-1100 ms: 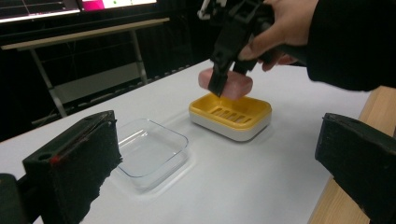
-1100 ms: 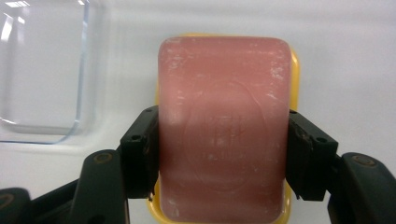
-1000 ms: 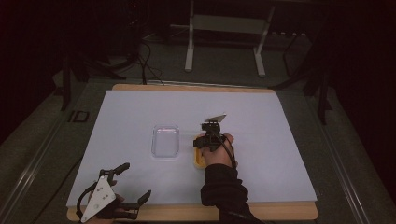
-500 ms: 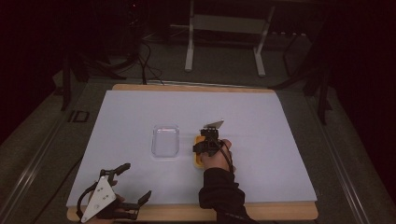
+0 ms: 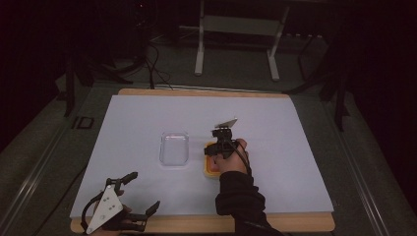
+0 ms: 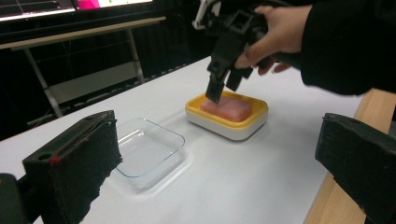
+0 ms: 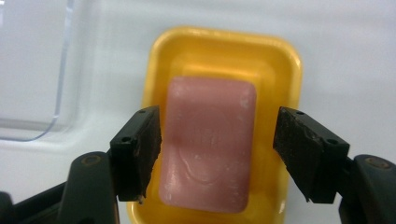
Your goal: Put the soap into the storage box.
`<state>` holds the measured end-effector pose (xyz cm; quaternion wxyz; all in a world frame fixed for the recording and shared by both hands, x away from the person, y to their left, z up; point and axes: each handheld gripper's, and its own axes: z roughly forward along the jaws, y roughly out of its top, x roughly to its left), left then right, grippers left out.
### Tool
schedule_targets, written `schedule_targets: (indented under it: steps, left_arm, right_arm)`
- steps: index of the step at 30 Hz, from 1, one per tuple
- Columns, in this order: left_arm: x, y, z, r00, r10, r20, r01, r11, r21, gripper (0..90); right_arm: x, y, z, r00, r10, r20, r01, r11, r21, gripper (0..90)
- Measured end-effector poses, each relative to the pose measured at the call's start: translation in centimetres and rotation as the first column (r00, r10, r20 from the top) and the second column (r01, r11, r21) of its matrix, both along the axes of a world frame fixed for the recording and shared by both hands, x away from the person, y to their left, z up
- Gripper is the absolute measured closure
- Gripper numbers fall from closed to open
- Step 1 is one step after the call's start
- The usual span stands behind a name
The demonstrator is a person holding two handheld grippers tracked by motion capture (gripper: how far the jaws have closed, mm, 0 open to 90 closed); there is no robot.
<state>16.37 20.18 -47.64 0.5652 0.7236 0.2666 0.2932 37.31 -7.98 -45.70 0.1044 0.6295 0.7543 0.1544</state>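
From the high view, your right gripper [image 5: 220, 147] hangs over the yellow dish [image 5: 211, 162] near the middle of the white table [image 5: 275, 147], with your right hand [image 5: 235, 158] behind it and a dark sleeve [image 5: 241, 199] trailing to the near edge. A clear tray [image 5: 174, 148] lies just left of the dish, apart from it. Your left gripper [image 5: 132, 196] sits at the near left corner of the table, grey plate up, jaws spread wide, holding nothing. Beyond the far edge stands a pale frame [image 5: 236, 39] on the dark floor.

In the left gripper view, its two black jaws stand far apart at the bottom corners with bare table between them. Ahead, the clear tray [image 6: 147, 151] lies on the left and the dish [image 6: 228, 120] on the right, a pink soap [image 6: 226, 108] resting inside it. Your right gripper [image 6: 223, 79] comes down from above, its jaw tips at the soap's top; whether they touch it I cannot tell. Your right hand [image 6: 271, 32] grips it from the upper right.

In the right gripper view, you look straight down on the soap [image 7: 208, 144] lying flat in the dish [image 7: 280, 65]. The jaws are open, one on each long side of the bar, with a gap on each side. A corner of the clear tray [image 7: 60, 70] shows at upper left.
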Motion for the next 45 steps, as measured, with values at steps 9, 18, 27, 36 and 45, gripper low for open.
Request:
schedule_targets:
  steps: [9, 18, 27, 36, 45]
  left_arm:
    - [-0.2, 0.2, -0.1, 0.9999, 0.013, -0.006, -0.013, 0.9998, 0.013, 0.3]
    - [-0.6, 0.5, -0.3, 0.9995, 0.029, -0.014, -0.029, 0.9993, 0.026, 0.3]
    - [-0.9, 0.8, -0.4, 0.9987, 0.049, -0.016, -0.049, 0.9983, 0.031, 0.3]
    - [-0.8, 0.7, -0.5, 0.9978, 0.062, -0.026, -0.061, 0.9975, 0.036, 0.3]
    - [-0.9, 0.7, -0.5, 0.9975, 0.064, -0.03, -0.063, 0.9973, 0.038, 0.3]
  right_arm:
    - [0.6, -1.8, 2.0, 0.985, 0.172, 0.015, -0.172, 0.9847, 0.026, 19.9]
    - [0.5, -3.3, 1.6, 0.9268, 0.371, 0.058, -0.374, 0.9261, 0.051, 10.8]
    - [0.4, -6.6, 2.7, 0.888, 0.43, 0.163, -0.443, 0.8945, 0.057, 11.0]
    - [-0.5, -10.2, 3.6, 0.8825, 0.407, 0.235, -0.43, 0.9011, 0.054, 11.1]
    - [-2.4, -13.7, 2.8, 0.8863, 0.365, 0.285, -0.393, 0.9183, 0.046, 14.1]
